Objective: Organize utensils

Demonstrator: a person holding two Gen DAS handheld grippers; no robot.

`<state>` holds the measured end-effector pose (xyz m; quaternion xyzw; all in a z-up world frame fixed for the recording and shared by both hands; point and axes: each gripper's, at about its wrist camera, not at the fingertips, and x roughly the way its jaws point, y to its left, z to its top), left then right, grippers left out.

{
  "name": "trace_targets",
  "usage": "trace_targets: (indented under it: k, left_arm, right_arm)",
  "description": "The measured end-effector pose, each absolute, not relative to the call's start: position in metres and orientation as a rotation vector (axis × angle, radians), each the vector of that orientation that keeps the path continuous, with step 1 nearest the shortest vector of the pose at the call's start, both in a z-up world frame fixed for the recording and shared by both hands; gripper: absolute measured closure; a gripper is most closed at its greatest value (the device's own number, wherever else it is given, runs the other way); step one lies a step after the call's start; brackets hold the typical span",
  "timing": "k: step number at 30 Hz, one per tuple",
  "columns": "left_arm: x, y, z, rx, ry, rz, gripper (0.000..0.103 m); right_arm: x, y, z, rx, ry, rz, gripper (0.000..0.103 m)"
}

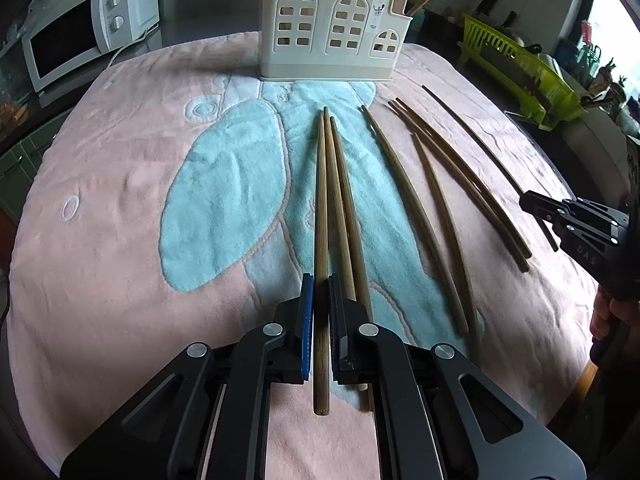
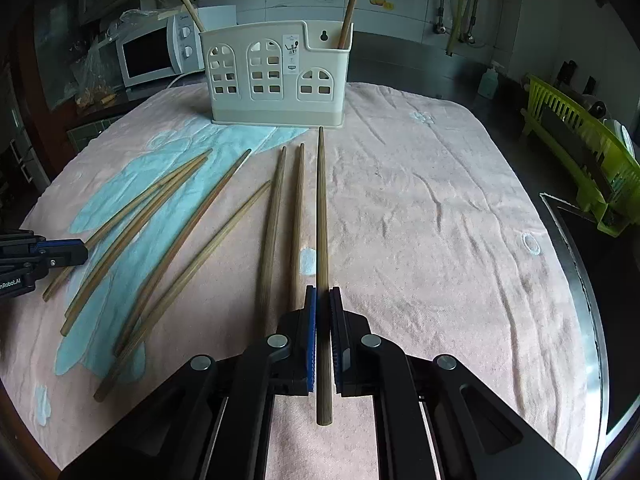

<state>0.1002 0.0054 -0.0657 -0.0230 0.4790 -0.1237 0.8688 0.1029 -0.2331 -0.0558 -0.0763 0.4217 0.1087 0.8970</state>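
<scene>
My left gripper (image 1: 321, 280) is shut on a wooden chopstick (image 1: 320, 216) that points toward the cream utensil holder (image 1: 332, 32). Two more chopsticks (image 1: 344, 208) lie right beside it on the towel. My right gripper (image 2: 323, 292) is shut on another chopstick (image 2: 321, 208) that points at the holder (image 2: 276, 76). Two chopsticks (image 2: 280, 216) lie just left of it, and several more (image 2: 160, 240) are spread farther left. The holder has two chopsticks (image 2: 350, 4) standing in it. The right gripper shows at the right edge of the left wrist view (image 1: 528, 200), and the left gripper at the left edge of the right wrist view (image 2: 82, 254).
A pink and blue towel (image 2: 440, 220) covers the table. A white microwave (image 1: 80, 40) stands at the back left. A green dish rack (image 2: 580, 152) stands on the counter to the right. Several loose chopsticks (image 1: 452, 192) lie on the towel's right half.
</scene>
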Motion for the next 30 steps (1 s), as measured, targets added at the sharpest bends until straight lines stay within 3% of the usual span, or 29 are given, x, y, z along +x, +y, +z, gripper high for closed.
trace_targets:
  k: [16,30]
  left_arm:
    - [0.094,0.015,-0.042,-0.077,0.945,-0.258,0.097]
    - [0.095,0.011,-0.058,-0.051,0.989,-0.253,0.097]
  right_arm:
    - [0.102,-0.238,-0.061,-0.081,0.912,0.261,0.097]
    - [0.105,-0.238,-0.075,-0.094,0.939,0.241,0.096]
